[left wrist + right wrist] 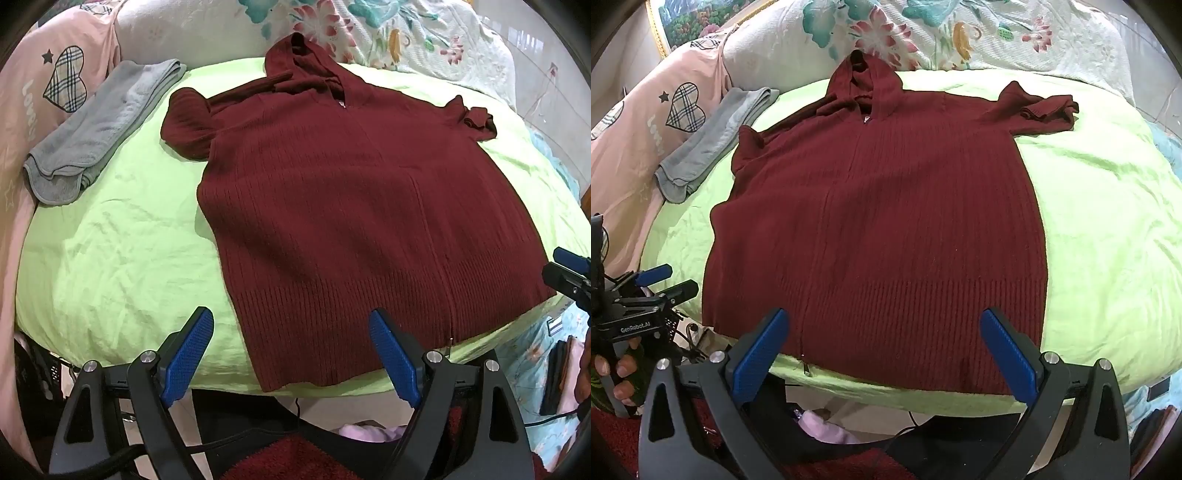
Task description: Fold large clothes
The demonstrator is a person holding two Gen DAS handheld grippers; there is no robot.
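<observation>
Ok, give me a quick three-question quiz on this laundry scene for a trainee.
1. True or false: the maroon ribbed-knit hooded sweater lies spread flat on the lime green sheet.
2. What lies past the sweater's sleeve, at the sheet's far left corner? A) folded grey towel B) blue jeans C) white pillow
3. Fill in: both the left gripper and the right gripper are ____, holding nothing.

Key: 1 true; 2 A, the folded grey towel; 3 open.
</observation>
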